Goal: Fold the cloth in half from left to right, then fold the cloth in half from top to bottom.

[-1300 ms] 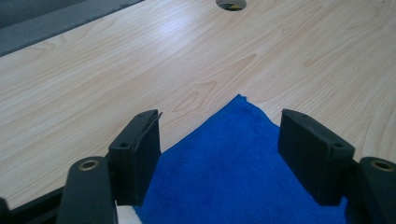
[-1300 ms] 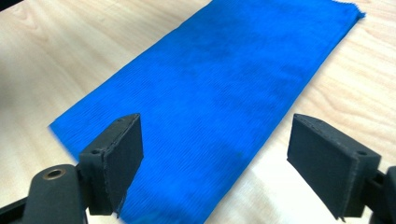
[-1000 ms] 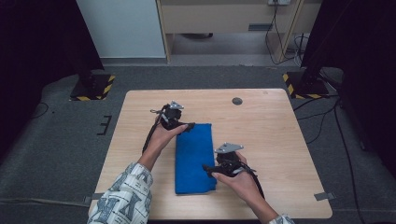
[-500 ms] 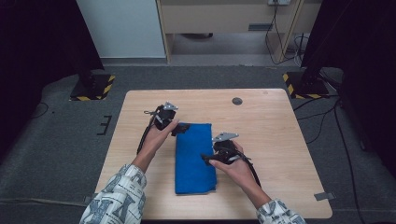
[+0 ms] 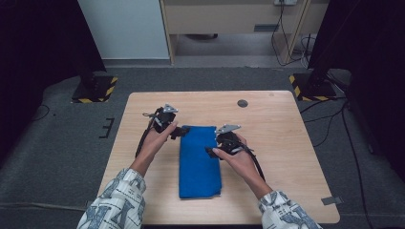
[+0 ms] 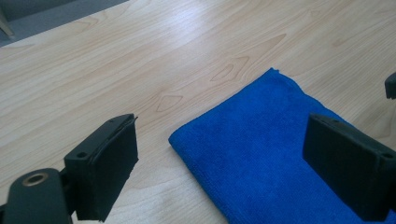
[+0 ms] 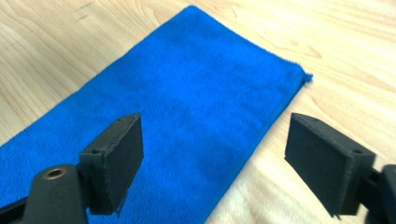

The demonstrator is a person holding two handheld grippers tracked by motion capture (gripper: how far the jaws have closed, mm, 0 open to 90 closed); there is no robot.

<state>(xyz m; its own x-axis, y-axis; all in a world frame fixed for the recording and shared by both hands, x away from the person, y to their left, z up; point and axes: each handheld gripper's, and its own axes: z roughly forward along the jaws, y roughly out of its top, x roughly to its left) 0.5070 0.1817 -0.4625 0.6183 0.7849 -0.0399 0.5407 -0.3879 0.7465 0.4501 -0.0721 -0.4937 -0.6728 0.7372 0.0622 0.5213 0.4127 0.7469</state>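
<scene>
Blue cloth (image 5: pixel 200 161): folded oblong, smooth, probably doubled, lying flat mid-table (image 5: pixel 282 143). Bare wood lay all round it. Left gripper (image 5: pixel 179 132) stood open at its far-left corner; right gripper (image 5: pixel 210 151), just closing slightly, stood open and empty over its right edge.

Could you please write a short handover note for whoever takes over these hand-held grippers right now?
Left hand-held gripper: open, holding nothing, at the far left corner of the blue cloth; its jaws have just been opening.
Right hand-held gripper: open, holding nothing, over the cloth's right edge; its jaws have just been closing a little.
The cloth lies flat on the wooden table as a long folded rectangle.
Done: cloth appears folded lengthwise.
Left: probably grip the far corners and fold once more.
</scene>
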